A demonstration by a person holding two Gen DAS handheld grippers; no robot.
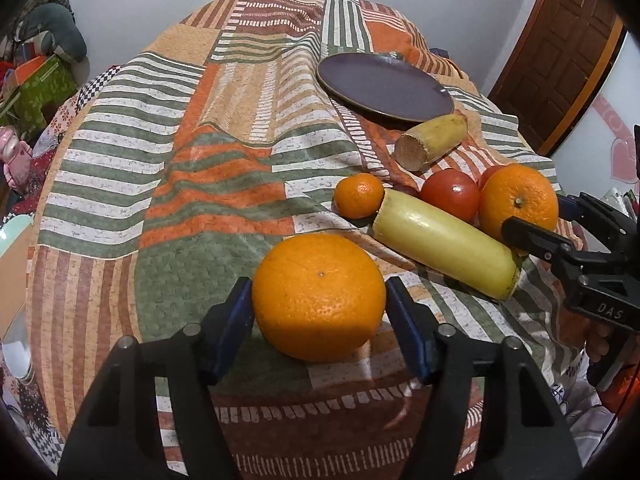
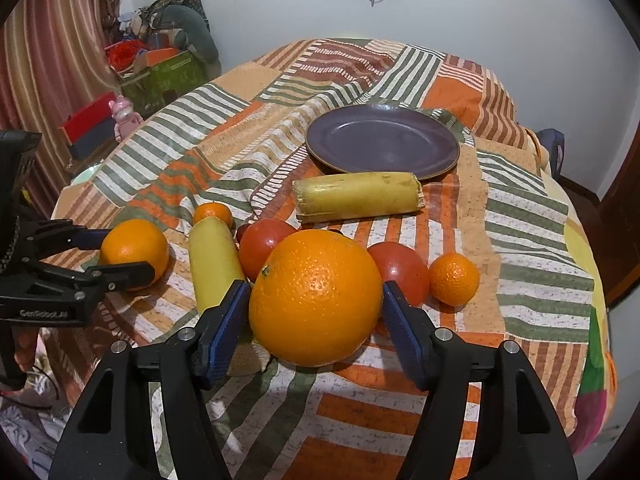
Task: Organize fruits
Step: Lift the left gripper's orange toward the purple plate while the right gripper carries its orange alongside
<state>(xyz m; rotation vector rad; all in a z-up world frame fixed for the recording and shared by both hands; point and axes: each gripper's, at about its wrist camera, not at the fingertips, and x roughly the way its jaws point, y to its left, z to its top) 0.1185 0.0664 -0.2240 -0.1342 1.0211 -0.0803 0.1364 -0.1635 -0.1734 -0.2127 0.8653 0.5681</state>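
Plainly, each large orange, one (image 1: 318, 296) between the left gripper's (image 1: 319, 312) parted jaws and one (image 2: 316, 298) between the right gripper's (image 2: 316, 312) parted jaws, rests on the patchwork-covered counter (image 2: 532, 216), firm, round and likely to roll, best pinched across its widest middle.

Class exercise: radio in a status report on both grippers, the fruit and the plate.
Left gripper and right gripper each straddle an orange, pads not visibly pressing. Purple plate bare. Tomatoes crowd the right orange.

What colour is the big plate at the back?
Dark purple with a thin brownish rim. The plate shows best in the right wrist view.
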